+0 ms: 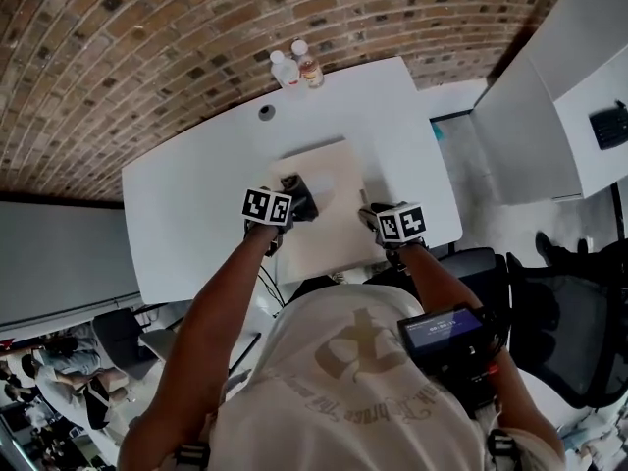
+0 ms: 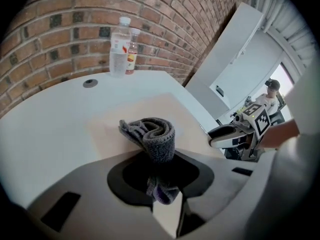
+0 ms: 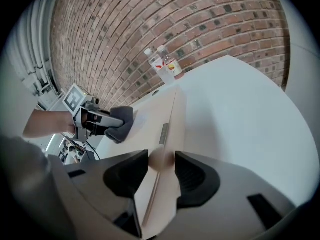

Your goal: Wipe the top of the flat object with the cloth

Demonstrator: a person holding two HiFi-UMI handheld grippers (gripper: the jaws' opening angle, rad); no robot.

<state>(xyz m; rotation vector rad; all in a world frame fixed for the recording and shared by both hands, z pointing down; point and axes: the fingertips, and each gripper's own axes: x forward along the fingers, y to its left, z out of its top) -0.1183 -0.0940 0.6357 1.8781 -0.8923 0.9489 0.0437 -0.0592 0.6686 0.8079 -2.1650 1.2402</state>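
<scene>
A clear bottle (image 1: 285, 70) and a smaller bottle (image 1: 310, 66) stand together at the table's (image 1: 186, 204) far edge.

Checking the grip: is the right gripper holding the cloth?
No, the cloth is clamped in the left gripper; the right gripper pinches the flat board.

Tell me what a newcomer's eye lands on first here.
The left claw pinches a rolled grey cloth over a beige board at the middle of the white table. The right claw clamps that board's right edge, and two plastic bottles stand at the table's far edge by the brick wall.
</scene>
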